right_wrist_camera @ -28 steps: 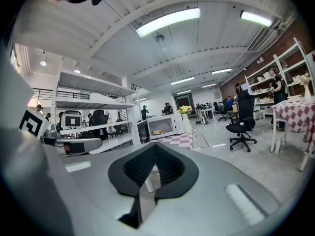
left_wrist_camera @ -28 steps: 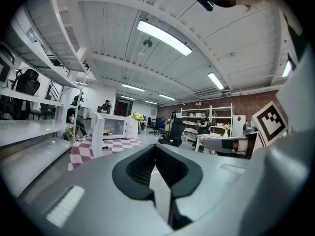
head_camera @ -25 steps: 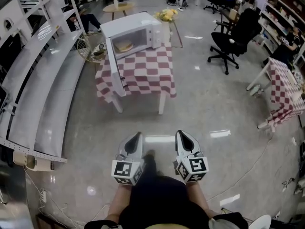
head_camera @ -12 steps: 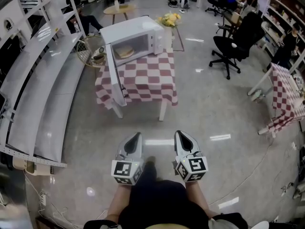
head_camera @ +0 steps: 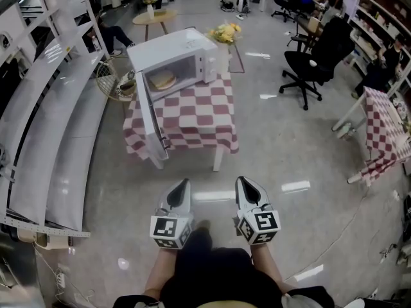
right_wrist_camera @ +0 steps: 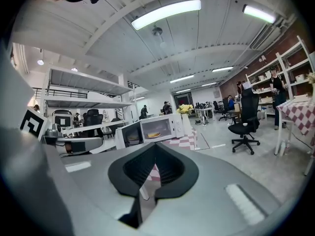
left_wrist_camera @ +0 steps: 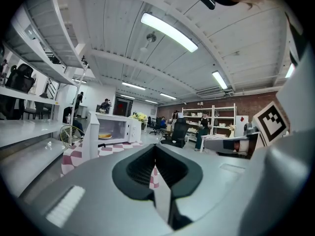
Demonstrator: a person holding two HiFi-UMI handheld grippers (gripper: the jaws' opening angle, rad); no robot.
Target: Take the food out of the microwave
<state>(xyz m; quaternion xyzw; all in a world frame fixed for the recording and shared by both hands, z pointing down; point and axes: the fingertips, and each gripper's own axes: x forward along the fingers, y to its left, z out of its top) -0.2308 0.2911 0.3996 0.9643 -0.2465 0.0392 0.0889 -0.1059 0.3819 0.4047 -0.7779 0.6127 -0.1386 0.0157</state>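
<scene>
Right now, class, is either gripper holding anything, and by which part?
Nothing is held. The left gripper and the right gripper are shut and empty; the food sits inside the microwave.

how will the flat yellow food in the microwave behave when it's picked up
The food looks flat and round, so it probably won't roll. It seems thin, likely light and perhaps floppy if gripped by one edge. From this far, whether it is slippery can't be told.

free: bare floor (head_camera: 276,153) up to checked table (head_camera: 192,117); microwave (head_camera: 174,43) cavity mouth unobstructed | blocked: open microwave door (head_camera: 149,120) juts past table's left front; shelving (head_camera: 45,127) left; office chair (head_camera: 308,59) right
</scene>
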